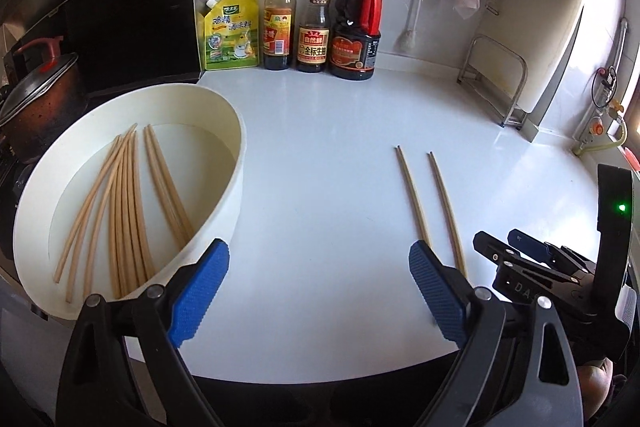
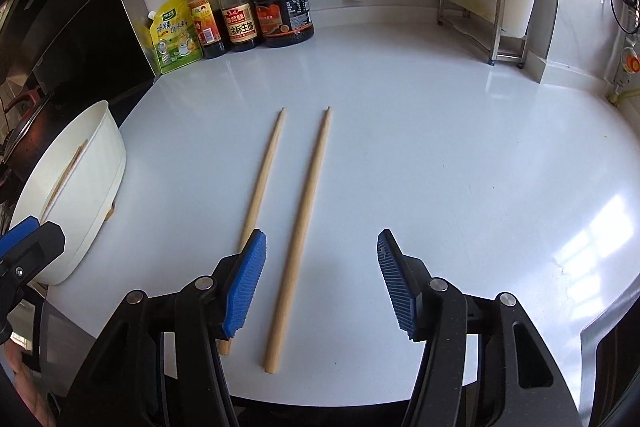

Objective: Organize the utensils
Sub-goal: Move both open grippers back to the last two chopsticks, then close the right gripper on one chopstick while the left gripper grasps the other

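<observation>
Two loose wooden chopsticks lie side by side on the white counter, also in the left wrist view. My right gripper is open and empty, low over their near ends; the right chopstick lies between its fingers, the left one passes under the left finger. A white tub at the left holds several chopsticks. My left gripper is open and empty, beside the tub's near rim. The right gripper shows in the left wrist view.
A yellow seasoning pouch and three sauce bottles stand at the back wall. A metal rack with a white board is at the back right. A lidded pot sits on the stove at the left. The counter's front edge is close.
</observation>
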The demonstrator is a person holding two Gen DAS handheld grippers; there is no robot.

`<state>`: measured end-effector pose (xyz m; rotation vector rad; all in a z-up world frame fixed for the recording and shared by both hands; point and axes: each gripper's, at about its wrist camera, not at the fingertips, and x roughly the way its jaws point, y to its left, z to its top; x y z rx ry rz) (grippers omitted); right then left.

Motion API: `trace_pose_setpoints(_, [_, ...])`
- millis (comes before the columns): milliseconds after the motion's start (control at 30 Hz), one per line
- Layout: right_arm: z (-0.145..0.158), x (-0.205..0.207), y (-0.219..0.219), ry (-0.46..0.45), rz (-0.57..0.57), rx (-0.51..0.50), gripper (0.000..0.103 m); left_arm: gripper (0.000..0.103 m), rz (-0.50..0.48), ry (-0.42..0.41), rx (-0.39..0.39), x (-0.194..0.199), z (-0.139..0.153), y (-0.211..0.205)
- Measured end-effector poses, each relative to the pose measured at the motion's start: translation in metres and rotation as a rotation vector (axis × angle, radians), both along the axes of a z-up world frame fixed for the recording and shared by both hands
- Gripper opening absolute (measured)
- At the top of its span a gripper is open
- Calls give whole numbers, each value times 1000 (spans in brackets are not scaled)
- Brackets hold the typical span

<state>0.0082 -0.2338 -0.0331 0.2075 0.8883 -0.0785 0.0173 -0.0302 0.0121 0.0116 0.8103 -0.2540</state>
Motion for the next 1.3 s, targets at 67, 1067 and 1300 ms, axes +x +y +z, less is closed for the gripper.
trace_pose_setpoints(67, [-6, 4, -1, 17, -3, 3, 56, 90, -5, 5, 5, 1, -2, -5])
trace_pose_setpoints(1067, [-22, 24, -12, 82, 27, -113, 7, 90, -68, 106, 52, 36, -41, -72])
trace_pose_setpoints(1300, [-22, 12, -46, 88, -20, -70, 7, 90, -76, 129, 67, 51, -55, -98])
